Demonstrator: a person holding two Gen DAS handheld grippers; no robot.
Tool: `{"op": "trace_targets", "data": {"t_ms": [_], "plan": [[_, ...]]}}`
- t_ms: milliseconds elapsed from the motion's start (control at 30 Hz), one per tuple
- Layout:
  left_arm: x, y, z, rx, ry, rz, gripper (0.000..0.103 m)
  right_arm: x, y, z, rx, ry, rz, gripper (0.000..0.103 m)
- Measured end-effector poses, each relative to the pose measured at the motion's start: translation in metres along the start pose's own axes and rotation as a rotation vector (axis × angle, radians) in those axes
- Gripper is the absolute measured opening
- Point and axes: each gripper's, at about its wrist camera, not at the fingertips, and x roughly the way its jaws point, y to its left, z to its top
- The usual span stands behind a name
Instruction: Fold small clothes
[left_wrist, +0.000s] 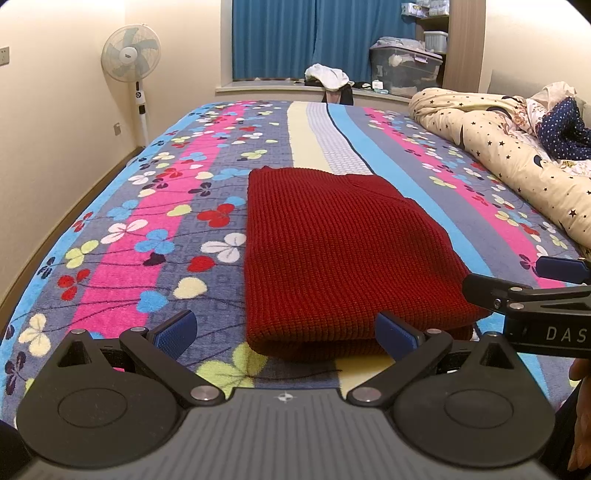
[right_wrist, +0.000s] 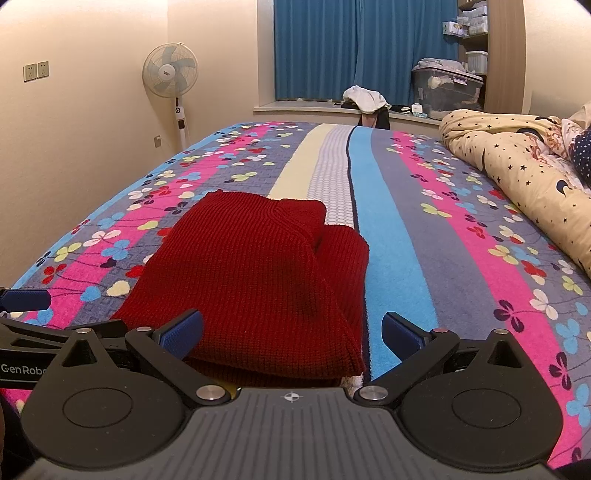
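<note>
Left wrist: folded red sweater (left_wrist: 332, 251) before gaping left claw (left_wrist: 284, 334) (untouched).

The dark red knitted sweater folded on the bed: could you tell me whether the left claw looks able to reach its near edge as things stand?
Probably yes. The left claw is open, and the dark red knitted sweater has its near edge right between the fingers, with nothing in between.

My red sweater (left_wrist: 343, 258) is coarse ribbed knit, matt. The bedspread (left_wrist: 155, 229) under it looks fuzzy, plush cloth. My left gripper (left_wrist: 284, 334) is matt black plastic with textured blue pads (left_wrist: 173, 334) and shiny metal pins.
</note>
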Motion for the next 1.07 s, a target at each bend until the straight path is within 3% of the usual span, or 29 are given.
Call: {"op": "trace_targets", "data": {"t_ms": [1067], "plan": [[0.0001,0.002,-0.0003,-0.001,0.001,0.001,0.102,0.0001,0.0016,-0.0013,0.004,0.003,0.001,0.102]]}}
